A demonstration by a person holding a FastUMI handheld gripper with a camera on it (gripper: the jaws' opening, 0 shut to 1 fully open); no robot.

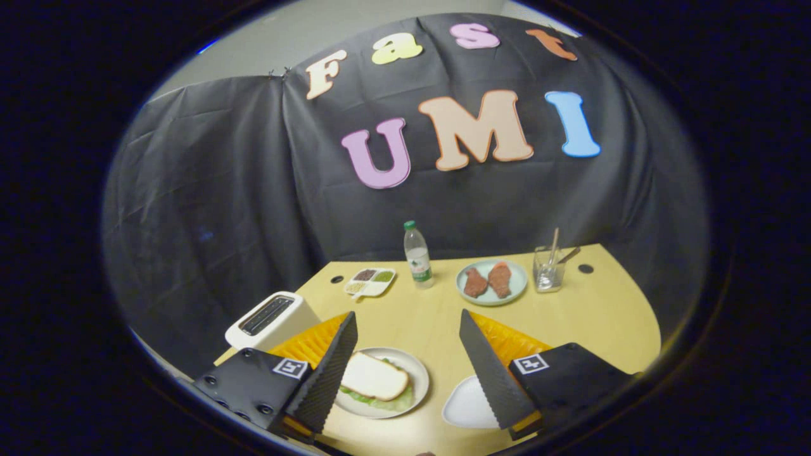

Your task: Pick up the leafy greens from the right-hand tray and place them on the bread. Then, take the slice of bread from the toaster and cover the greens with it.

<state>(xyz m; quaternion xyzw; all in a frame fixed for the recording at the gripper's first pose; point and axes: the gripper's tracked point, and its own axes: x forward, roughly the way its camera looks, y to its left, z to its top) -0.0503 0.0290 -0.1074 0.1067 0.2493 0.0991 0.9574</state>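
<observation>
Here, the gripper hangs above a light wood table, fingers spread wide apart w/ nothing between them but open air. Below and just inside the left finger sits a round white plate. On it lies a slice of bread, resting on top of leafy greens whose ruffled edge pokes out along the near side. Whether another slice lies under the greens can't be told. A white toaster stands at the table's left edge, beyond the left finger; its slot looks dark. An orange tray shows behind the left finger, and a second orange tray behind the right finger. A small white dish sits just inside the right finger. Farther back, near the booth wall: a divided dish w/ small portions, a water bottle w/ green cap, a pale plate w/ two brown pieces, and a clear glass holding utensils.
</observation>
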